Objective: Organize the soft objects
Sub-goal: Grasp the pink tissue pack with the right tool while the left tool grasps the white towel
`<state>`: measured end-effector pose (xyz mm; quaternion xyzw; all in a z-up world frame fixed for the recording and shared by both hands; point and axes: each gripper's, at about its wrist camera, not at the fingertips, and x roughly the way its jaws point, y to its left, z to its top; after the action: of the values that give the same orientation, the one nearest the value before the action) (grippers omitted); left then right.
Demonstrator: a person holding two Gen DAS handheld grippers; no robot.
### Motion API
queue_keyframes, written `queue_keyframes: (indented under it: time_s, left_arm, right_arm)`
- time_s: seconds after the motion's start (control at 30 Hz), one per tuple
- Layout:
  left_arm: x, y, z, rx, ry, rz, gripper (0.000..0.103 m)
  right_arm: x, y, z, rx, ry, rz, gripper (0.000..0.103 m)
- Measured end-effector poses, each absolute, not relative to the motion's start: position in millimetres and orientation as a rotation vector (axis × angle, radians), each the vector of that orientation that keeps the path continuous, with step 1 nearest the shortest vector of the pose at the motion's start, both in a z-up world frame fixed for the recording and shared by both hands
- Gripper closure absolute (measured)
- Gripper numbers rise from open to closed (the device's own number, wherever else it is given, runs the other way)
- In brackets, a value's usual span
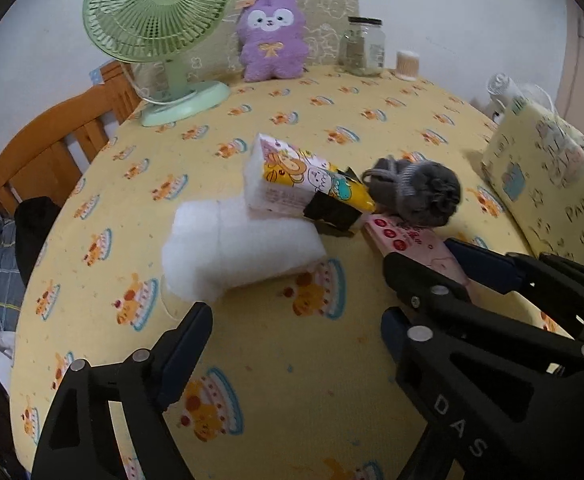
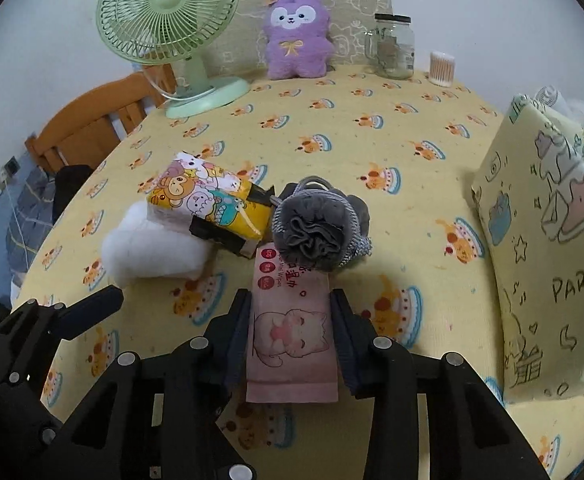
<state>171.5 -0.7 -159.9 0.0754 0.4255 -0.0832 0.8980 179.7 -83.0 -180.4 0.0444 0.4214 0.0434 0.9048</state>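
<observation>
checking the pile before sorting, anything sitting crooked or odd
Yes: the cartoon-printed tissue pack lies tilted, propped on the white foam block, and the grey mesh bath pouf rests on the far end of the pink wet-wipes pack.

Soft, matt goods on printed cloth.
Fuzzy plush toy (image 2: pixel 295 36), ruffled mesh pouf (image 2: pixel 317 228), glossy film wipes pack (image 2: pixel 292 344), fluffy white foam (image 1: pixel 236 252), clear glass jar (image 2: pixel 393 46), matt black plastic tongs (image 2: pixel 290 320).

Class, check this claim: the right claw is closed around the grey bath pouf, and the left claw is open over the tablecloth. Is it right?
One thing is wrong. The right claw is closed around the pink wipes pack, not the grey bath pouf, which rests on the pack's far end; the right wrist view shows this. The left claw is open over the tablecloth.
</observation>
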Motion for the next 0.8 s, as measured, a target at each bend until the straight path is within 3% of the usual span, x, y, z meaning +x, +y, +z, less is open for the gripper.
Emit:
queue_keyframes:
  time_s: [0.4, 0.8]
  left_arm:
    - [200, 5, -140, 0.152, 0.838, -0.179, 0.015]
    - [223, 9, -162, 0.112, 0.909, -0.184, 0.016]
  right_arm:
    - [202, -82, -158, 0.124, 0.823, 0.088, 0.061]
    - [230, -82, -179, 0.154, 0.896, 0.078, 0.061]
